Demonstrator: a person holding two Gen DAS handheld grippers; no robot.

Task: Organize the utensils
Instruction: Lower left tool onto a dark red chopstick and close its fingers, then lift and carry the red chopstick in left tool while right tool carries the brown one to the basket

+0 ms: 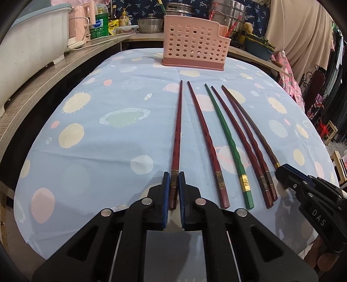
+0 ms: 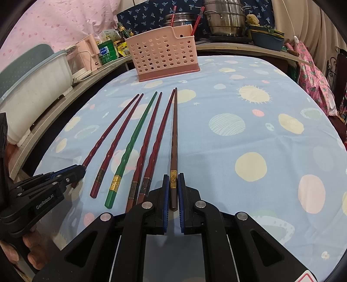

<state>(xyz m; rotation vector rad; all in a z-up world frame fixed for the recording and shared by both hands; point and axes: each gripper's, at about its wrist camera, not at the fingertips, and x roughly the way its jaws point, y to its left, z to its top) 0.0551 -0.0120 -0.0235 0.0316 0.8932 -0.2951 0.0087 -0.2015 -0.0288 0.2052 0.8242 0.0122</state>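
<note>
Left wrist view: left gripper (image 1: 174,180) low over the blue planet-print tablecloth (image 1: 112,151); its blue pads pinch the thick end of the leftmost red chopstick (image 1: 177,130), just at the metal band; chopstick lies flat on the cloth, thin tip pointing away toward the pink perforated utensil holder (image 1: 193,43) at the far edge of the table.

Five more chopsticks lie to the right in a loose fan, thick ends near the camera; second red chopstick (image 1: 203,138); green chopstick (image 1: 227,143) with a gold band; two more red ones touching each other along most of their length (image 1: 249,147); a brown chopstick (image 1: 256,132) outermost. Right gripper (image 1: 282,173) enters from the right, set on the near end of the brown chopstick.

Right wrist view: right gripper (image 2: 173,180) pinching the brown chopstick (image 2: 174,138) at its gold band, fingers pressed in on both sides; chopstick flat on the cloth; left gripper (image 2: 78,170) at the left edge, closed over the end of the outermost red chopstick (image 2: 112,132); fingers of a person's hand (image 2: 32,243) show under it. Green chopstick (image 2: 132,147) mid-row. Utensil holder (image 2: 164,56) stands upright, well apart from the row; two red chopsticks (image 2: 196,20) already stand in its far compartment. Steel pots (image 2: 225,19) on the shelf behind.
</note>
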